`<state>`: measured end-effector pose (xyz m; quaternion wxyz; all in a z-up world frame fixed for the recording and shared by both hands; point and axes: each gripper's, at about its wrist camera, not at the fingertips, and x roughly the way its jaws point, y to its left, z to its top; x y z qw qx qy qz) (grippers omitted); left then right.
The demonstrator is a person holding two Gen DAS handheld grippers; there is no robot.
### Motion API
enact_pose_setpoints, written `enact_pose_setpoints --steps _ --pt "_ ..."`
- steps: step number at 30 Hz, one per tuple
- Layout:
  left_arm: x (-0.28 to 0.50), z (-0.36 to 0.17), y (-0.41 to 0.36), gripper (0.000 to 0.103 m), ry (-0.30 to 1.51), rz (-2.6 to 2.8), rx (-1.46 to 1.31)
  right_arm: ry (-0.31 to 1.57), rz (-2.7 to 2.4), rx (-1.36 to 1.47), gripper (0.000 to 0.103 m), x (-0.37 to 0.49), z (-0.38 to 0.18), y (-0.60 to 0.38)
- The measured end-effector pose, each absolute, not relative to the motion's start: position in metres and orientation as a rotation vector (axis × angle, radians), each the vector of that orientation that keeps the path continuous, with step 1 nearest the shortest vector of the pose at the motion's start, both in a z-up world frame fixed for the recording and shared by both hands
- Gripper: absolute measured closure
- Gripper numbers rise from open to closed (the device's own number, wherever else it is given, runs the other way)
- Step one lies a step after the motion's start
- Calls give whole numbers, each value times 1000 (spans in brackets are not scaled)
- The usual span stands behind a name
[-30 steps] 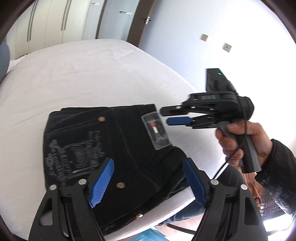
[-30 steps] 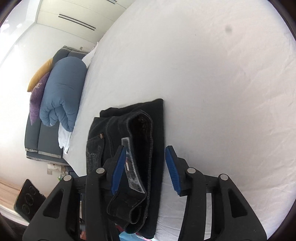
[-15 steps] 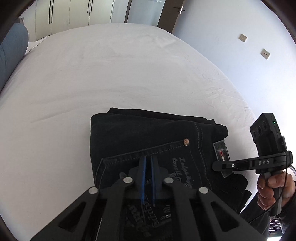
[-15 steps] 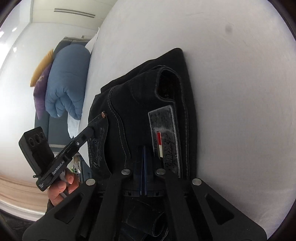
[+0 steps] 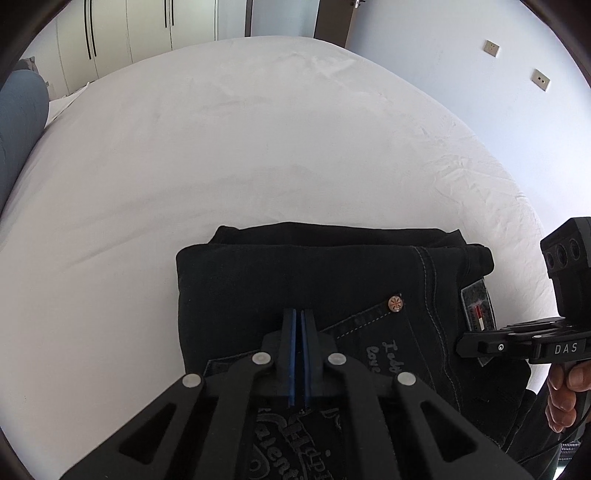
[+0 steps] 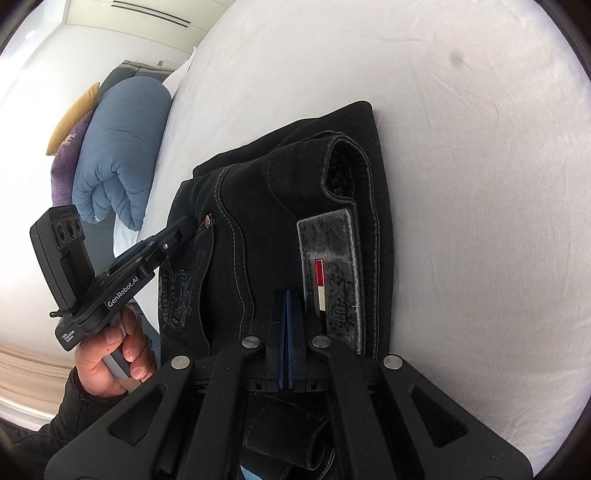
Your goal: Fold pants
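Black jeans (image 5: 332, 280) lie folded into a compact stack on the white bed sheet (image 5: 229, 147), at the sheet's near edge. All places below are given against the jeans.

Left gripper (image 5: 298, 314): blue pads pressed flat together, nothing between them. The tips sit over the top layer of the jeans, just short of the copper rivet (image 5: 395, 303) at the back pocket corner. Whether the tips touch the cloth cannot be told. Pale embroidered lettering shows on the pocket below the tips.

Right gripper (image 6: 286, 295): jaws also fully together, no cloth caught in them. The tips rest over the waistband end of the jeans, just beside the grey brand patch (image 6: 330, 273) with its red and white stripe. In the left wrist view the same gripper comes in from the right side of the jeans, held by the person's right hand (image 5: 565, 398).

From the right wrist view, the left hand (image 6: 118, 350) grips its handle at the left side of the jeans. A rolled blue duvet (image 6: 118, 162) lies well beyond the jeans, off the far-left corner of the bed. Wardrobe doors (image 5: 129, 33) stand past the bed's far end.
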<state>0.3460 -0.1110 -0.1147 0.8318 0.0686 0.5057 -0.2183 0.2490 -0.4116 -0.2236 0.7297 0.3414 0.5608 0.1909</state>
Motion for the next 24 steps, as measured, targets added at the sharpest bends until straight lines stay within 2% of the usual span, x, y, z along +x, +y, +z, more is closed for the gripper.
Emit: enact_pose_setpoints --steps 11,22,24 --pt "324 -118 -100 99 1083 -450 145 1217 392 735 103 246 -222 -409" --pt "244 -124 -71 99 1096 -452 119 1192 367 740 103 240 -221 -406" --pt "226 -124 -71 103 1075 -447 136 1189 365 736 103 239 -221 -406"
